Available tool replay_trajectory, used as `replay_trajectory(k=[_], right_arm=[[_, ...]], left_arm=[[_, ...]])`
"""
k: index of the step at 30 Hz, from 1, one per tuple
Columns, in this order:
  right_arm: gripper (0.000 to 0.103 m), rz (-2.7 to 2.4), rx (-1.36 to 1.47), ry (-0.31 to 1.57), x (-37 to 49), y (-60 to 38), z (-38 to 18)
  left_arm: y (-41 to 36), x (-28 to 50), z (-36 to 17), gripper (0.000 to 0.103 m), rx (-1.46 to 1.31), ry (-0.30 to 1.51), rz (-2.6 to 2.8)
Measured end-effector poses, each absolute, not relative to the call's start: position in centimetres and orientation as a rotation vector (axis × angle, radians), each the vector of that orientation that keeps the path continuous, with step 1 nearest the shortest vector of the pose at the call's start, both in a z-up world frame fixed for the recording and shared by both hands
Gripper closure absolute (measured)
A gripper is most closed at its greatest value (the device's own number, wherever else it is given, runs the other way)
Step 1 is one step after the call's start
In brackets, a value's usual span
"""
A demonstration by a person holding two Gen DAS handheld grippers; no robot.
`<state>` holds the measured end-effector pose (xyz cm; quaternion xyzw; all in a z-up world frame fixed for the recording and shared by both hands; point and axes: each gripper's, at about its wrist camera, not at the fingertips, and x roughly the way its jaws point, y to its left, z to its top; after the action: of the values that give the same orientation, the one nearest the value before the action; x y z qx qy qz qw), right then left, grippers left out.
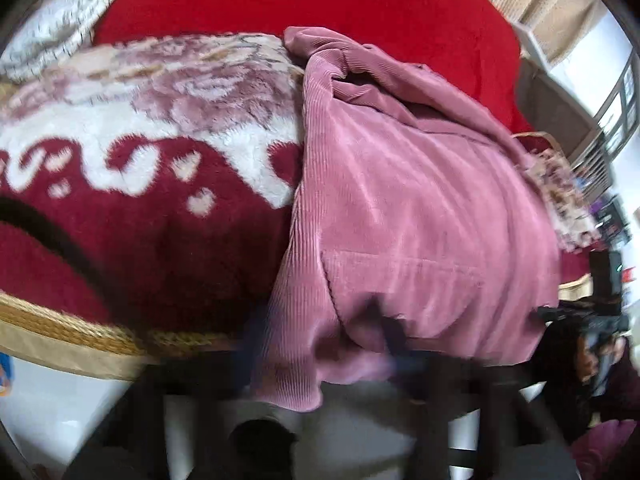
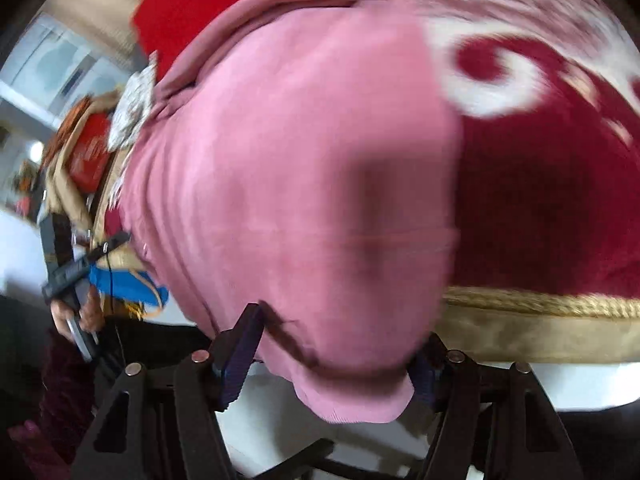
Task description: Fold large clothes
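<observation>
The hem of the pink corduroy garment (image 2: pixel 320 184) droops off the bed's edge, right between the spread fingers (image 2: pixel 240 356) of the right gripper (image 2: pixel 332 364); its pads flank the cloth without clearly pinching it. The left gripper (image 1: pixel 328 344) is a dark blur at the same hem; its jaws look drawn in on the fabric, though the smear makes the grip hard to confirm. The garment lies rumpled across a plush red blanket (image 1: pixel 132 240) with white scrolls and a gold-braided border (image 2: pixel 540 308). Behind it sits a plain red cover (image 1: pixel 320 0).
</observation>
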<state>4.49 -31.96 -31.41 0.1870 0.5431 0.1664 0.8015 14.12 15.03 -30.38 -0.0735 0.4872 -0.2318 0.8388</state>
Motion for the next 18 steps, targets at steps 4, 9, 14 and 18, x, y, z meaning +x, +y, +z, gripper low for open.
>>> replay_trajectory(k=[4,9,14,18], right_arm=[[0.069,0.456,0.323,1.048,3.5,-30.1,-28.3],[0.057,0.371,0.348,1.136,4.5,-31.4,-30.0],[0.028,0.332,0.428,1.174,5.2,-32.1,-31.9],[0.078,0.378,0.272,1.154,5.0,-29.4,-31.0]], left_arm=[[16.2,13.5,-30.1,0.09,-0.214,1.013,-0.489],[16.5,13.1,-30.2,0.024,-0.218,1.025,-0.443],[13.8,13.4,-31.4,0.029,-0.095,1.088,-0.49],[13.5,13.5,-31.8,0.091,-0.09,1.111,-0.492]])
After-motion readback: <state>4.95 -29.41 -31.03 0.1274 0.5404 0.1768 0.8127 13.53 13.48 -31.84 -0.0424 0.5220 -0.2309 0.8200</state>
